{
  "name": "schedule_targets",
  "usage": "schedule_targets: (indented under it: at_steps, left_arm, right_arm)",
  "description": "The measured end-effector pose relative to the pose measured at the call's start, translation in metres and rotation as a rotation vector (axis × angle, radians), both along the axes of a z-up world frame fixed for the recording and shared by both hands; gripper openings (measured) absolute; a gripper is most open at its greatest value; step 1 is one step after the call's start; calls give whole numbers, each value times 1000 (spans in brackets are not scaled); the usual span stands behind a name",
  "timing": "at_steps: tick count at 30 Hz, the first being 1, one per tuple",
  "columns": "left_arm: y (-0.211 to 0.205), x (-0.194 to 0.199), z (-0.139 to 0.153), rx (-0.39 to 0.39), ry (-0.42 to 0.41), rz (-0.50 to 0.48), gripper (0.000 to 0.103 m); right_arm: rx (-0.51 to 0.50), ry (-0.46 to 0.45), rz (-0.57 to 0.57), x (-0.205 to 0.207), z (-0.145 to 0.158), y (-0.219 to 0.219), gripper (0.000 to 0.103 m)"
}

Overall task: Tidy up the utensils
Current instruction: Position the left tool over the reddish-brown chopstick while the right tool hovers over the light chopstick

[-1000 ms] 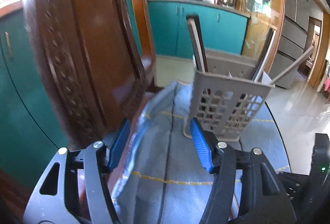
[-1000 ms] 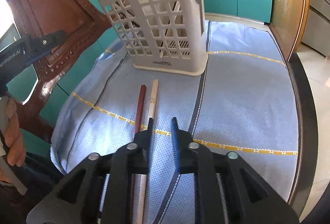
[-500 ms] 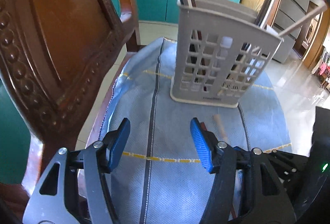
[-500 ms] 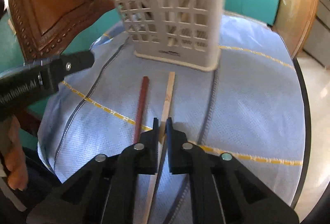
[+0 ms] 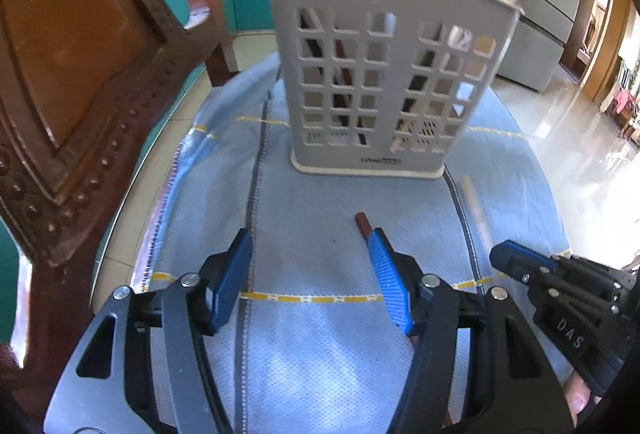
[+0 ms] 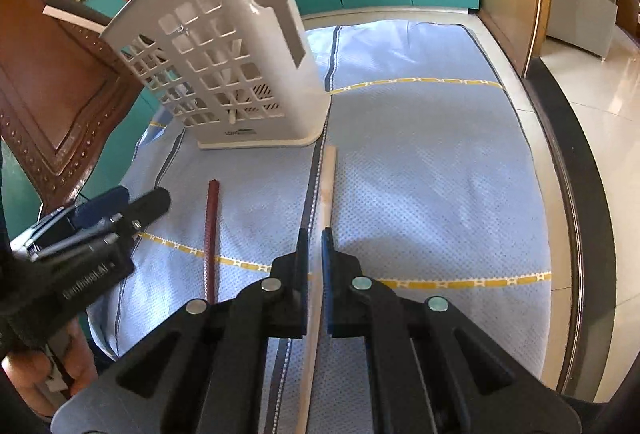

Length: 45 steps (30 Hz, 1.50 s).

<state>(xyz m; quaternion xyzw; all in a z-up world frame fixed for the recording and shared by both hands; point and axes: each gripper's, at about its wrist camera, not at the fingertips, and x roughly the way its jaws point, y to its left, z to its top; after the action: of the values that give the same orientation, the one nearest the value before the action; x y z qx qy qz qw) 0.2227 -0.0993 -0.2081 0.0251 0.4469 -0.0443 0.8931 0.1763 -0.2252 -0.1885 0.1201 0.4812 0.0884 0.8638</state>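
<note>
Two chopsticks left: right gripper (image 6: 315, 234) fingers clamp the pale chopstick (image 6: 325, 186) for the basket (image 6: 240, 74); left gripper (image 5: 310, 246) fingers spread, red chopstick (image 5: 362, 224) by its right finger.

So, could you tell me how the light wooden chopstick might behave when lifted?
The light chopstick looks straight and thin, so probably stiff and light. Gripped near one end by the right gripper, it may pivot or droop.

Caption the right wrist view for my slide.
Right hand-held gripper shut on pale chopstick; dark red chopstick beside it.
</note>
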Motion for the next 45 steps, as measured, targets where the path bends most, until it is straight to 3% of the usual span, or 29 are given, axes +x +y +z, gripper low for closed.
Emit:
schedule_targets:
  at_steps: [5, 11, 22, 26, 31, 39, 45]
  left_arm:
    - [-12, -1, -10, 14, 32, -25, 61]
    - [-22, 2, -32, -10, 126, -59, 62]
    - [-24, 1, -34, -3, 135, -71, 64]
    - [-25, 1, -32, -5, 127, -107, 48]
    - [-29, -4, -28, -19, 123, -135, 17]
    - [-17, -4, -14, -46, 98, -99, 17]
    - [-11, -7, -11, -49, 113, -78, 32]
  right_arm:
    - [7, -8, -20, -1, 3, -2, 15]
    - [-1, -23, -40, -3, 8, -6, 26]
    - [-23, -24, -26, -2, 7, -2, 29]
    - [-29, -23, -25, -1, 6, 0, 29]
    - [-31, -24, -24, -2, 5, 1, 29]
    - [-28, -24, -27, -2, 5, -1, 29]
    - [-34, -21, -25, -1, 5, 0, 29]
